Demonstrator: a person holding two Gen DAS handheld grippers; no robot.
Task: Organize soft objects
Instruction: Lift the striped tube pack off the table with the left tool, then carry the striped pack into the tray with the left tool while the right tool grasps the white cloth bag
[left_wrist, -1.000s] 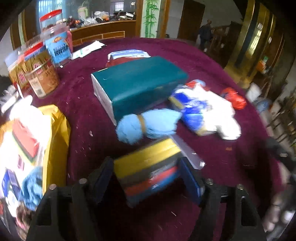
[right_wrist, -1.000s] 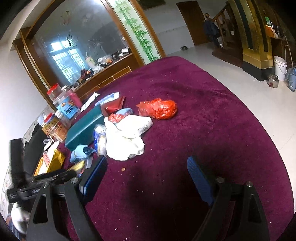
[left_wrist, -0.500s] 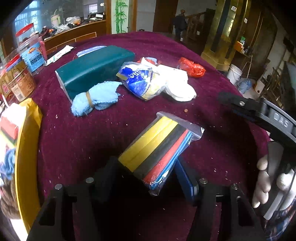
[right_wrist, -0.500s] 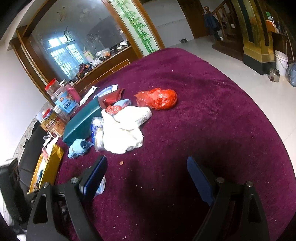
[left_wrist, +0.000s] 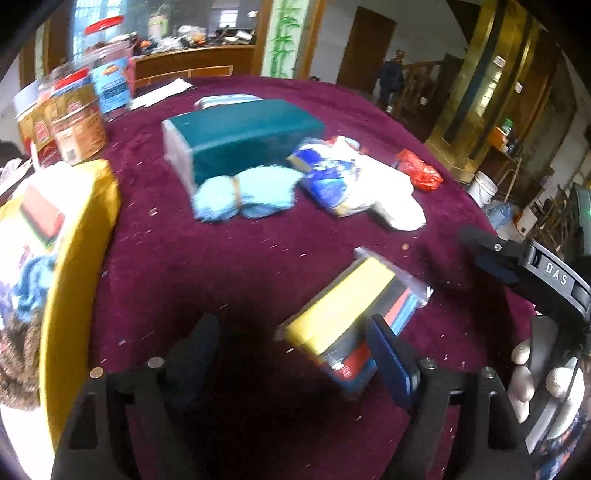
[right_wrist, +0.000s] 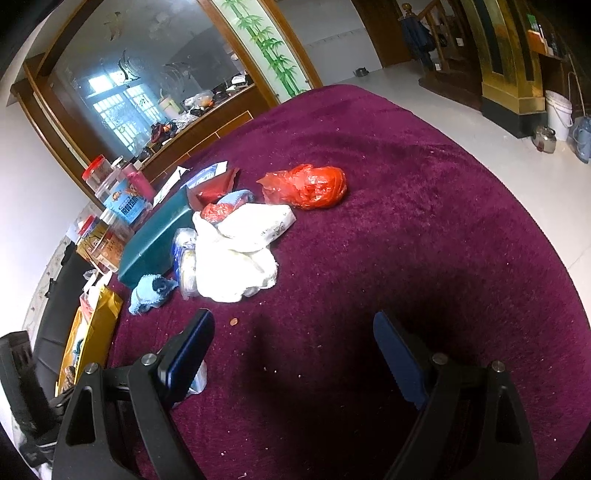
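My left gripper (left_wrist: 291, 343) is open; a clear pack of coloured cloths (left_wrist: 351, 314), yellow on top, lies on the maroon table against its right finger (left_wrist: 388, 354). Beyond it lie a rolled light-blue towel (left_wrist: 243, 192), a blue-and-white packet (left_wrist: 328, 177) on white cloths (left_wrist: 391, 199), and a red plastic bag (left_wrist: 417, 170). My right gripper (right_wrist: 291, 354) is open and empty above bare table; the white cloths (right_wrist: 236, 258), the blue towel (right_wrist: 151, 291) and the red bag (right_wrist: 306, 188) lie ahead of it.
A teal box (left_wrist: 240, 136) lies behind the towel. A yellow bag (left_wrist: 77, 258) holding soft items stands at the left. Several snack jars (left_wrist: 74, 114) stand at the far left. The table edge (right_wrist: 517, 206) curves away on the right, with floor beyond.
My left gripper has opened and let go of the cloth pack, which now lies on the table by its right finger. The right gripper has barely moved.
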